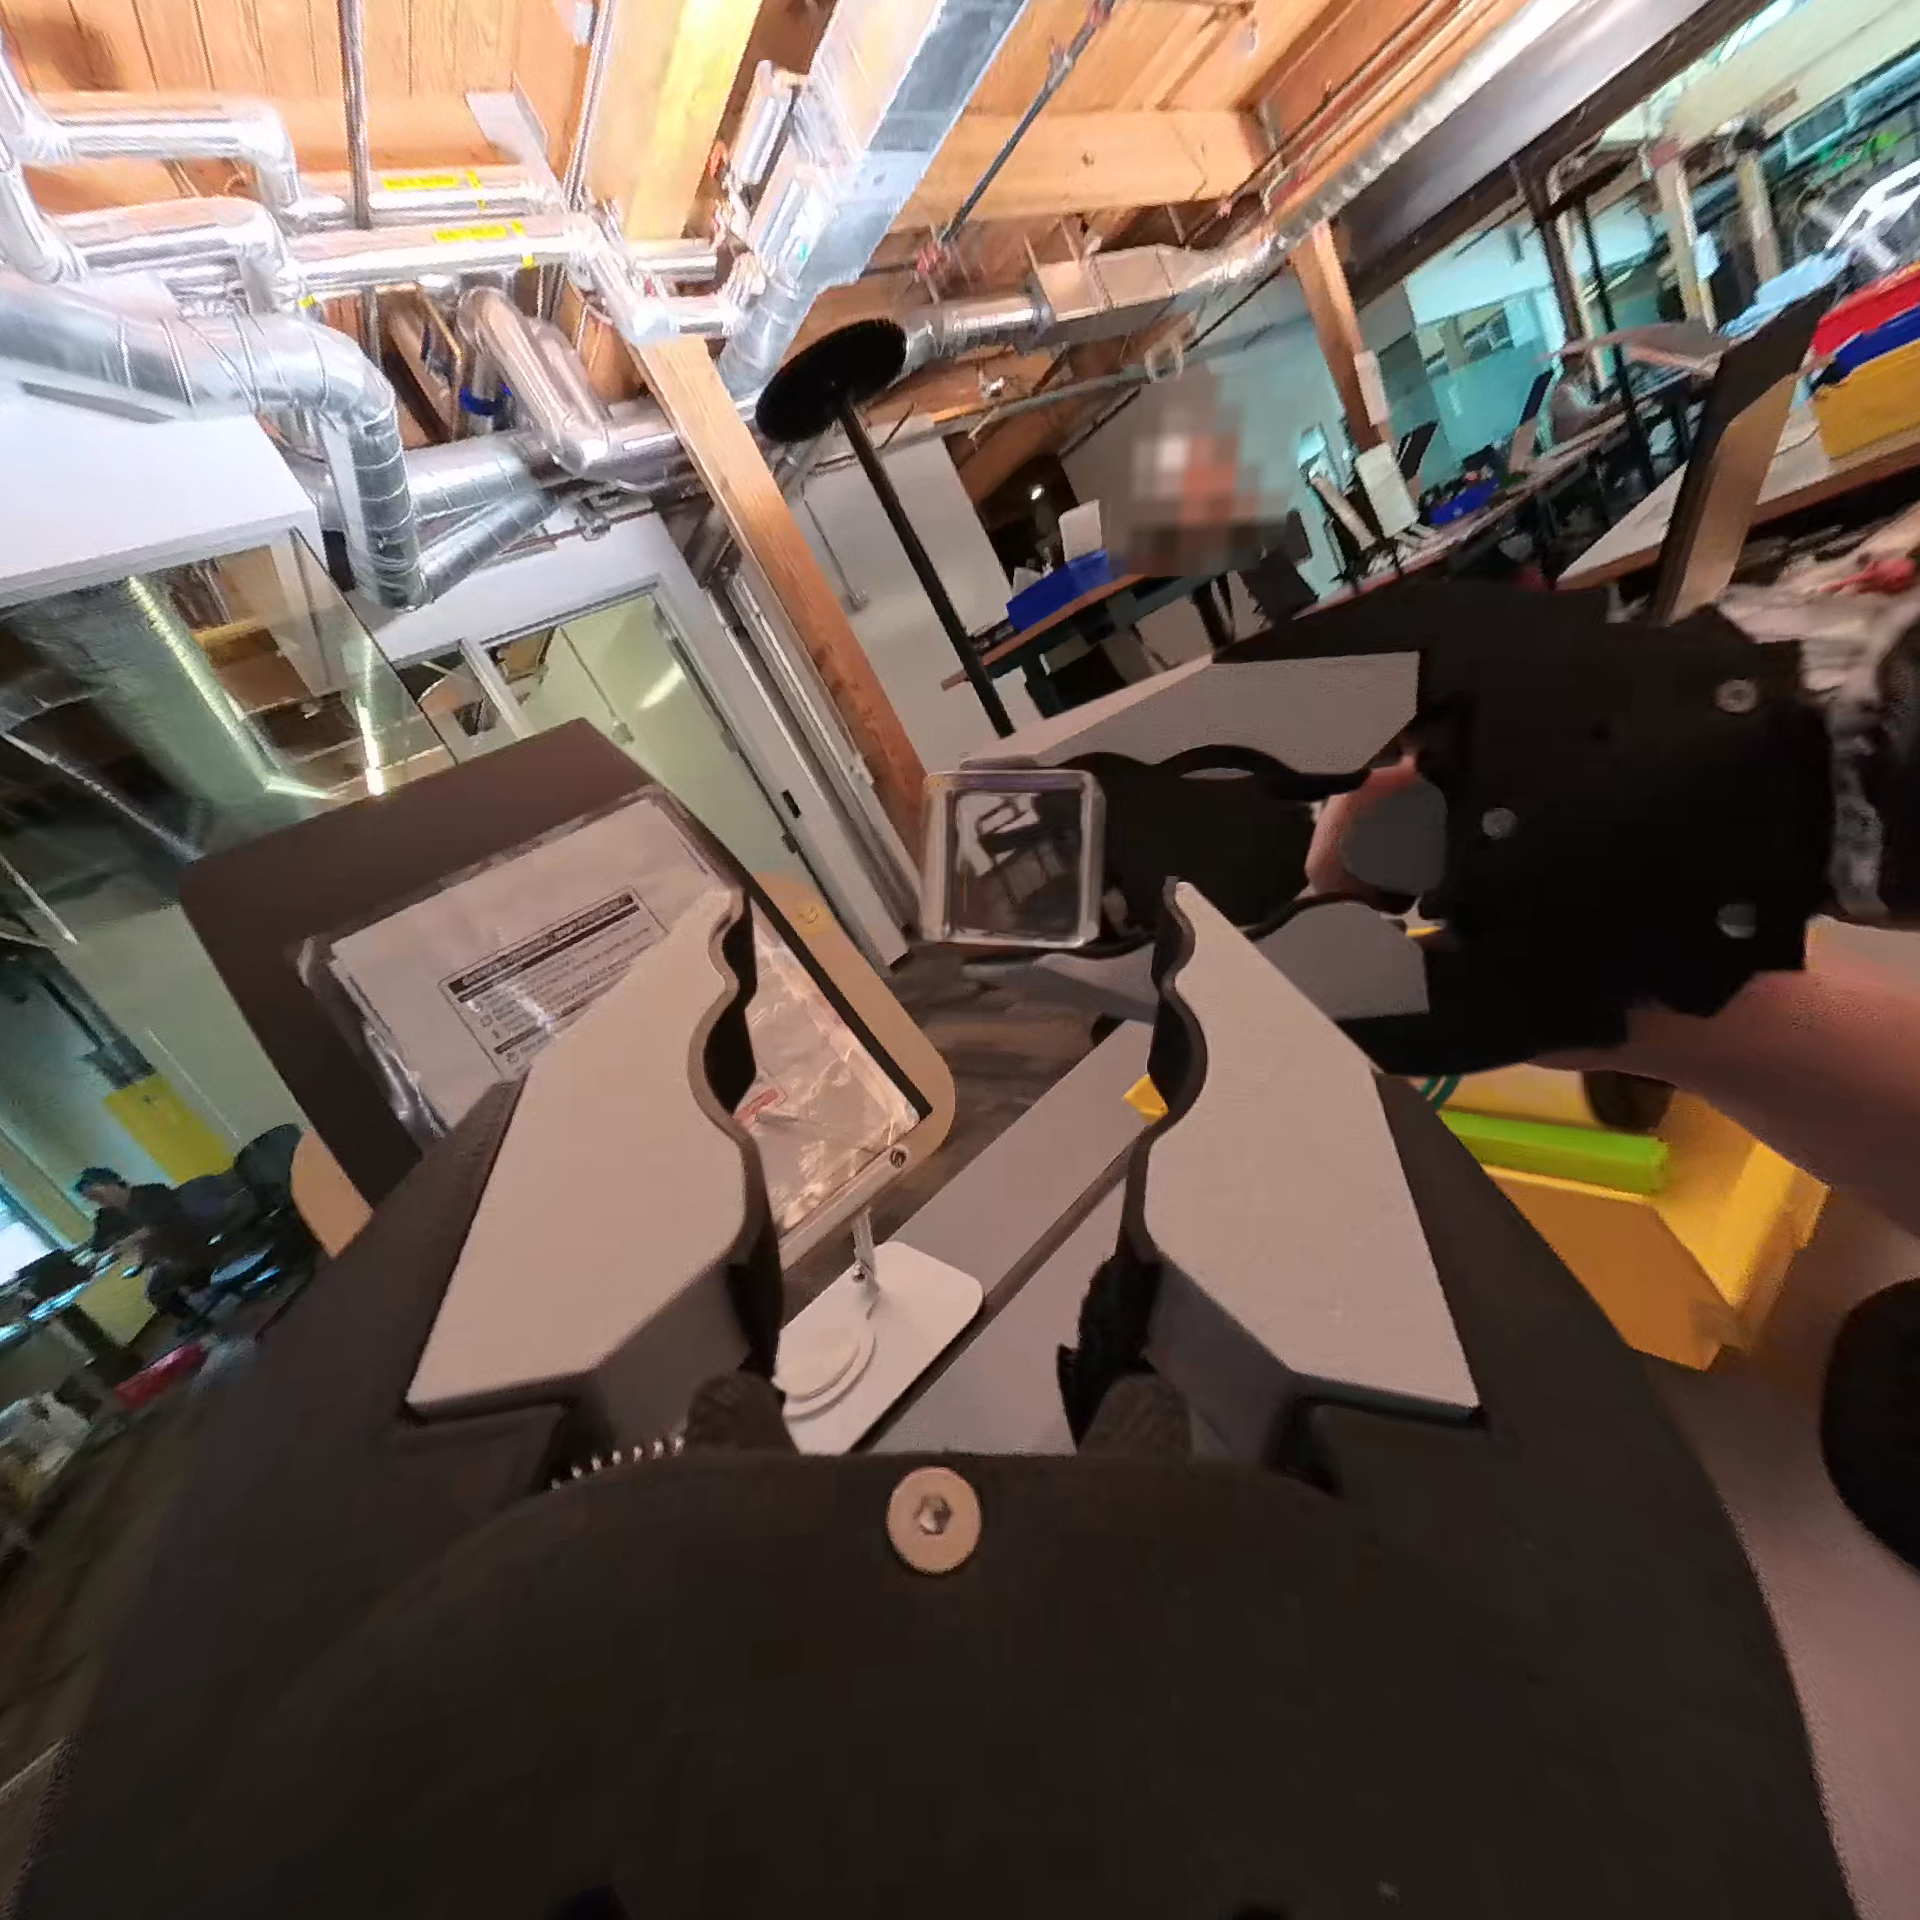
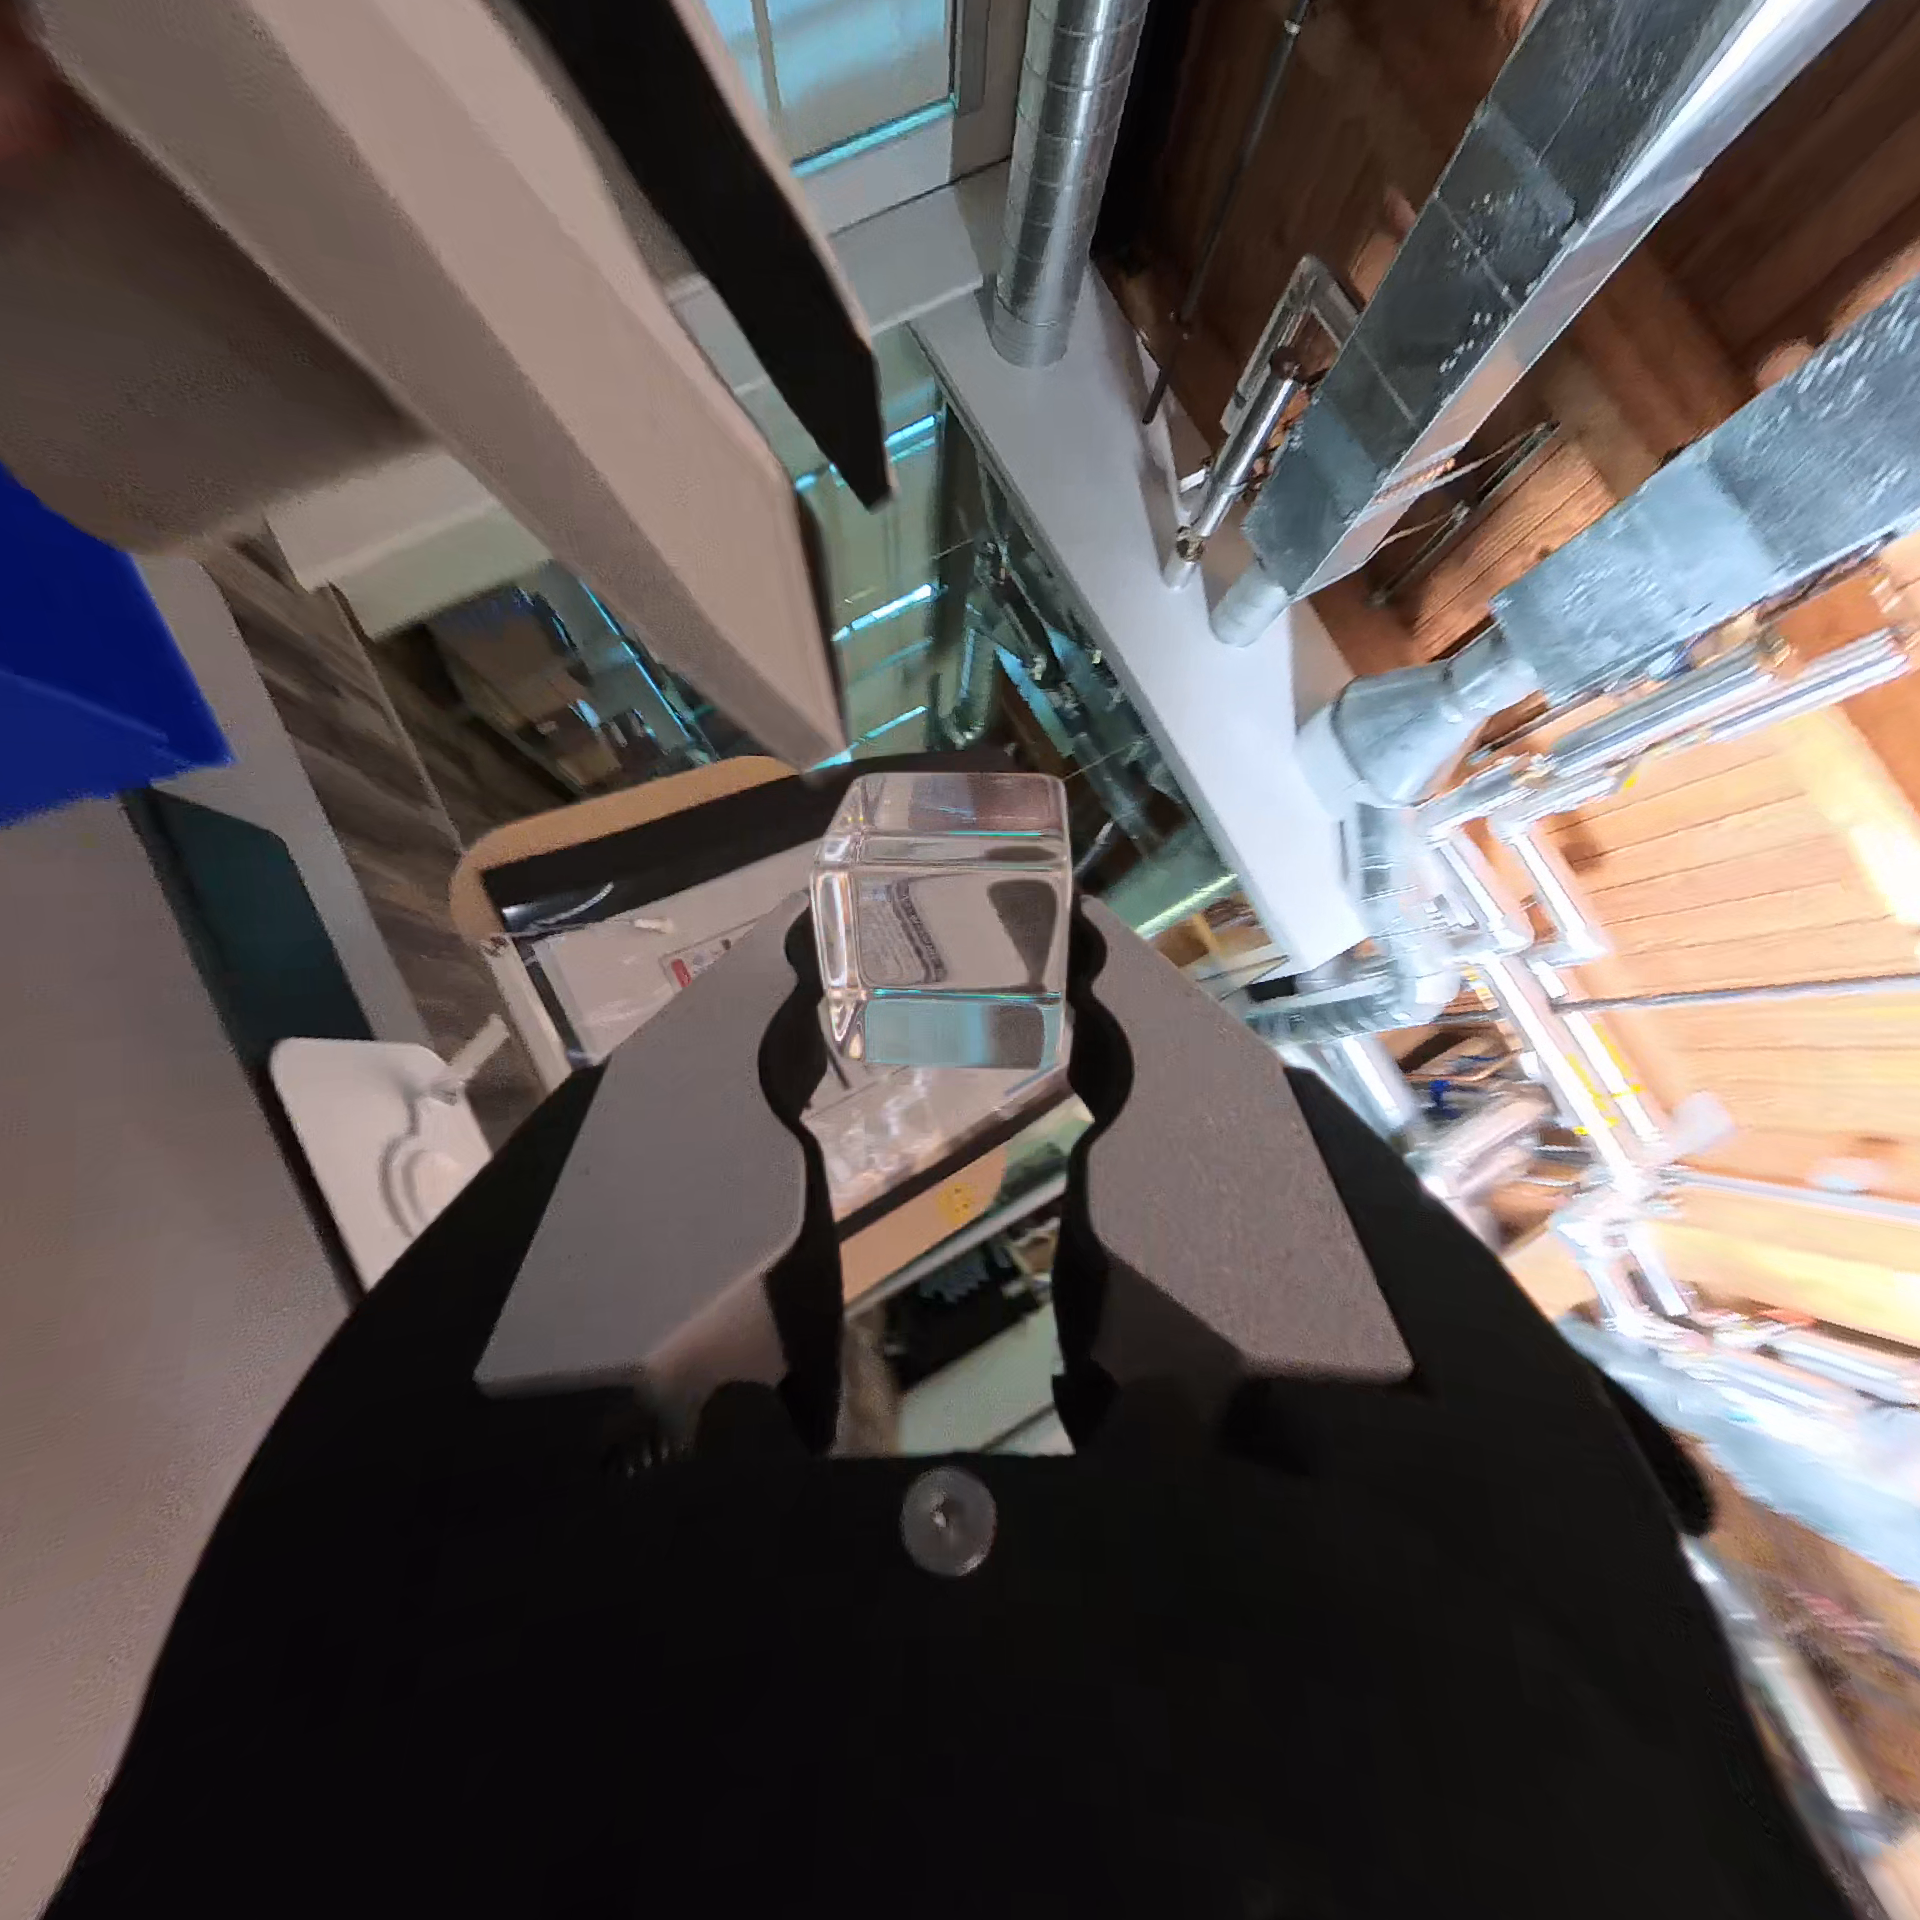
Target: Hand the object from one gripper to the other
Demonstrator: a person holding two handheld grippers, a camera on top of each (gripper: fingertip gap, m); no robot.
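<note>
Just beyond the left tool (image 1: 956, 925), whose jaws gape empty, the right tool (image 2: 940, 935) clamps a clear cube (image 2: 940, 920).

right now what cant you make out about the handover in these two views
- Right wrist view: the clear cube's contact faces are covered by the right gripper's fingers.
- Left wrist view: the cube is see-through, so its far side and edges blur into reflections.
- Left wrist view: the left gripper is open; its gap to the cube can't be judged.
- Right wrist view: the left gripper is blurred, cut off by the top edge.
</note>
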